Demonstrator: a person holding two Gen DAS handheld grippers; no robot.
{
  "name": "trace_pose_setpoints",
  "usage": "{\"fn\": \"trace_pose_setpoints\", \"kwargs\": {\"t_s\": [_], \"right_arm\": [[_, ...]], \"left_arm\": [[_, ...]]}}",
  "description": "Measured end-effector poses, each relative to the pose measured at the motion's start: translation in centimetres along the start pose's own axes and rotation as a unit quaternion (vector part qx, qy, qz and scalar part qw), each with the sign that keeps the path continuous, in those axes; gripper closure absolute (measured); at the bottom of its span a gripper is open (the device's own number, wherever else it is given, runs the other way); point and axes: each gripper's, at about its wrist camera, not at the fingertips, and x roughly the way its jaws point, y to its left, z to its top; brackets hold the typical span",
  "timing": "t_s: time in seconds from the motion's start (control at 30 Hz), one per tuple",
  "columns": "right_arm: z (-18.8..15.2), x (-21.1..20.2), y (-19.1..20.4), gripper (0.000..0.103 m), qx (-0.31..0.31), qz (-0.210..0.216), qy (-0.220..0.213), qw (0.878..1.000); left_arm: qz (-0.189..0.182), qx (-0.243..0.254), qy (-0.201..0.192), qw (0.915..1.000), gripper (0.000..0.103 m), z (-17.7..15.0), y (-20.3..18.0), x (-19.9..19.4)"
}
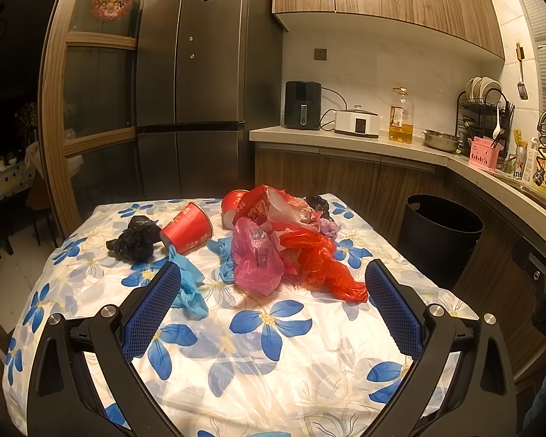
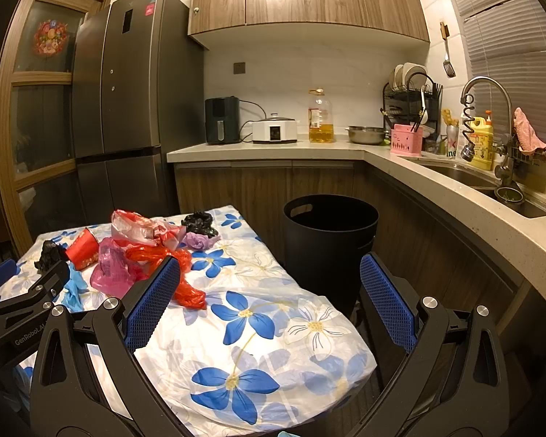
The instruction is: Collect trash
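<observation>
Trash lies heaped on the far half of the flowered tablecloth (image 1: 273,357): a red paper cup (image 1: 187,232) on its side, a crumpled black bag (image 1: 134,238), a blue glove (image 1: 189,284), a pink bag (image 1: 256,262), a red bag (image 1: 320,266) and a second red cup (image 1: 233,202). My left gripper (image 1: 273,282) is open, nothing between its pads, hovering just short of the pink and red bags. My right gripper (image 2: 269,278) is open and empty, over the table's right corner. A black bin (image 2: 329,240) stands on the floor right of the table.
A dark fridge (image 1: 196,83) stands behind the table. The counter (image 2: 273,149) runs along the back wall and right side with an air fryer (image 2: 222,120), a cooker, an oil bottle (image 2: 321,116), a dish rack and a sink (image 2: 466,178). A small purple bag (image 2: 200,241) lies near the far table edge.
</observation>
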Motion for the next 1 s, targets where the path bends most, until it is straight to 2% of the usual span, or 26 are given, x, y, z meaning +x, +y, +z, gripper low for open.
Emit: {"fn": "trace_pose_setpoints", "kwargs": {"t_s": [0.7,1.0], "right_arm": [[0.27,0.24,0.16,0.005,0.001,0.002,0.001,1.0],[0.38,0.83,0.44,0.005,-0.001,0.006,0.0,1.0]], "left_arm": [[0.0,0.0,0.0,1.0,0.005,0.82,-0.34,-0.06],[0.011,-0.005,-0.021,0.9997,0.005,0.66,0.26,-0.19]]}}
